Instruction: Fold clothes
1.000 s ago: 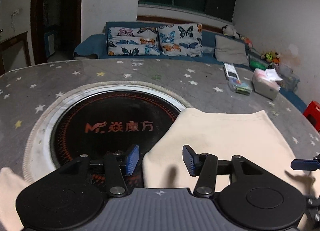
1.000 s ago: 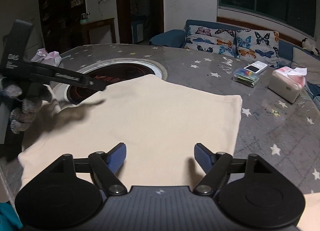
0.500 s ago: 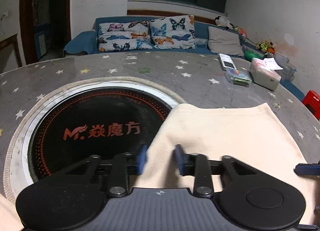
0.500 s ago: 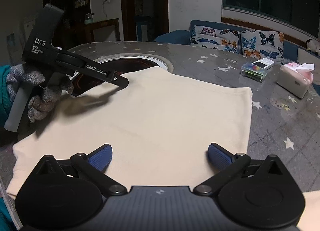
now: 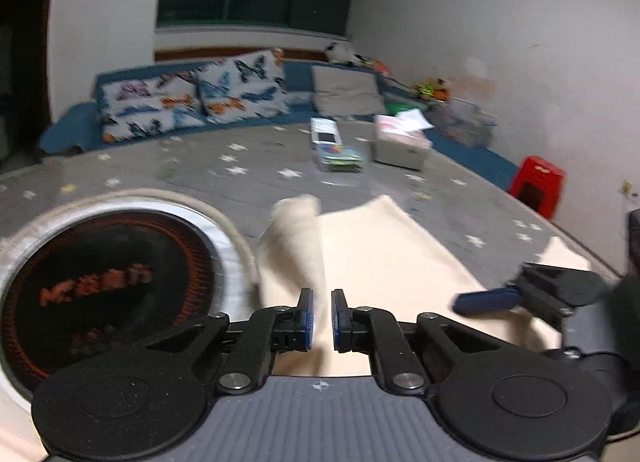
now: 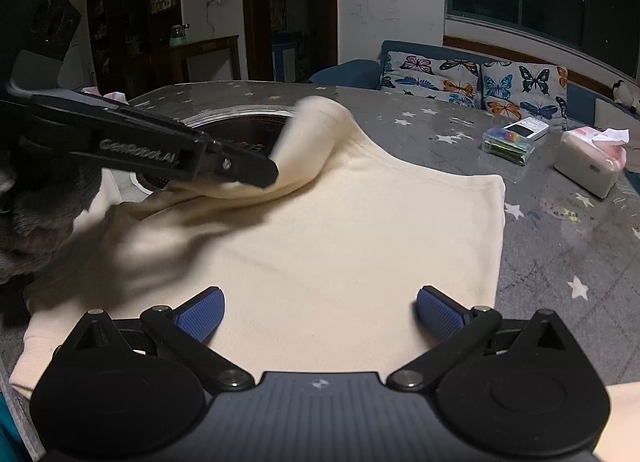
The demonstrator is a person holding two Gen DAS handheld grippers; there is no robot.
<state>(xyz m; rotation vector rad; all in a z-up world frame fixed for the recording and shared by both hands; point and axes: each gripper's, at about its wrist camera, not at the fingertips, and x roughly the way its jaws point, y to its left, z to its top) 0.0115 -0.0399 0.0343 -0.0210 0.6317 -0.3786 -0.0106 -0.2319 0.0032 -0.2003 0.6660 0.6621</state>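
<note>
A cream garment [image 6: 340, 238] lies spread on the star-patterned table [image 6: 560, 230]. My left gripper [image 5: 321, 320] is shut on the garment's left edge [image 5: 300, 254] and holds it lifted, so the cloth rises in a fold. In the right wrist view the left gripper [image 6: 256, 172] shows at the left with the raised cloth [image 6: 316, 130] draped over its tip. My right gripper [image 6: 320, 312] is open and empty, low over the garment's near edge; one of its blue pads [image 5: 486, 300] shows in the left wrist view.
A round black hotplate [image 5: 100, 290] with red lettering is set into the table left of the garment. A tissue box [image 6: 590, 162] and a clear box with a white device [image 6: 512, 140] stand far right. A sofa with butterfly cushions [image 5: 192, 98] and a red stool [image 5: 538, 186] lie beyond.
My left gripper has closed on the garment's left edge and lifted it up and to the right. My right gripper has opened wider and stays low over the near edge.
</note>
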